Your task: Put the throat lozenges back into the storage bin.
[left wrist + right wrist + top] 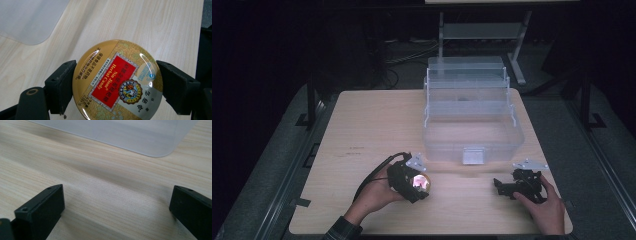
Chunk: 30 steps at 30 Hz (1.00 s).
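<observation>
A round gold candy tin (117,80) with a red label sits between the two black jaws of my left gripper (117,86), which press on its left and right edges. From above, the tin (421,183) gleams at the front of the left gripper (412,181), low over the table's near middle. My right gripper (504,187) rests on the wood near the front right, held by a hand. Its jaws stand wide apart over bare wood in the right gripper view (117,205), with nothing between them.
A clear plastic storage box (472,115) with stepped tiers and a front latch stands on the wooden table (372,125) at the back right. Its corner (27,20) and edge (125,135) show near both grippers. Dark floor and a desk frame lie beyond.
</observation>
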Each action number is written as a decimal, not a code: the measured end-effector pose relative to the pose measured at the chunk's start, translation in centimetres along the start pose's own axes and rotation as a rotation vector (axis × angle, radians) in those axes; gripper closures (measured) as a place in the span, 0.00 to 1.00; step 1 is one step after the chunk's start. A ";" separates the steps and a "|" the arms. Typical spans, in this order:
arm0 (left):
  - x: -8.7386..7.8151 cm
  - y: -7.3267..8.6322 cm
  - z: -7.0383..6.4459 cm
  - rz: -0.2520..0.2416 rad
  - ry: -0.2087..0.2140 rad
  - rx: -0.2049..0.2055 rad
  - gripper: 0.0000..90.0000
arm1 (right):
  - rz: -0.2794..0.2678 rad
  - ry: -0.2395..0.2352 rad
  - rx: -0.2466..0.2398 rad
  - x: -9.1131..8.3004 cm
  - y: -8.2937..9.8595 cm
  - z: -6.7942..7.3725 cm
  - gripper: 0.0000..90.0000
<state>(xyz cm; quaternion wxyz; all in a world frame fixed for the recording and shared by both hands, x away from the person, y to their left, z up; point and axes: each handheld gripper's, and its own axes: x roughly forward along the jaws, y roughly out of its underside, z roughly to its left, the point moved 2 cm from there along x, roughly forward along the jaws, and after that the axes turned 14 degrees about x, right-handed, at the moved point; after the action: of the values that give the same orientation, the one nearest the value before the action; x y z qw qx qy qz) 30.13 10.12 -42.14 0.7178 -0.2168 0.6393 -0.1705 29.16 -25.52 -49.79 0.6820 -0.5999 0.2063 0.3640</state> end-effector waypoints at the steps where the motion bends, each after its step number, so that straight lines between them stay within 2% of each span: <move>1: 0.0 -0.1 0.0 -0.006 -0.002 -0.005 0.22 | 0.000 0.000 -0.001 0.0 0.0 0.0 0.00; 2: -0.2 -0.1 0.2 0.001 -0.001 0.007 0.22 | 0.000 0.000 -0.001 0.0 0.0 0.0 0.00; 10: -0.5 -0.4 0.6 -0.014 -0.007 -0.005 0.22 | -0.001 0.000 0.000 0.0 0.0 0.0 0.00; 19: -1.2 -1.0 1.3 -0.011 -0.016 0.010 0.22 | 0.000 0.000 0.000 0.0 0.0 0.0 0.00; 21: -1.3 -1.1 1.4 -0.021 -0.019 -0.003 0.22 | 0.000 0.000 -0.001 0.0 0.0 0.0 0.00; 23: -1.5 -1.2 1.6 -0.016 -0.020 0.008 0.22 | 0.000 0.000 0.000 0.0 0.0 0.0 0.00; 24: -1.5 -1.3 1.6 -0.027 -0.023 0.000 0.22 | 0.000 0.000 0.000 0.0 0.0 0.0 0.00; 30: -1.9 -1.7 2.0 -0.022 -0.021 0.008 0.22 | -0.001 0.000 -0.001 0.0 0.0 0.0 0.00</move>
<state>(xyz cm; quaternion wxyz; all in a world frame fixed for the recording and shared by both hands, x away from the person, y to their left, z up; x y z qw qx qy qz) 31.93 9.87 -39.49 0.7234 -0.2227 0.6286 -0.1787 29.16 -25.53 -49.80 0.6819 -0.6002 0.2059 0.3639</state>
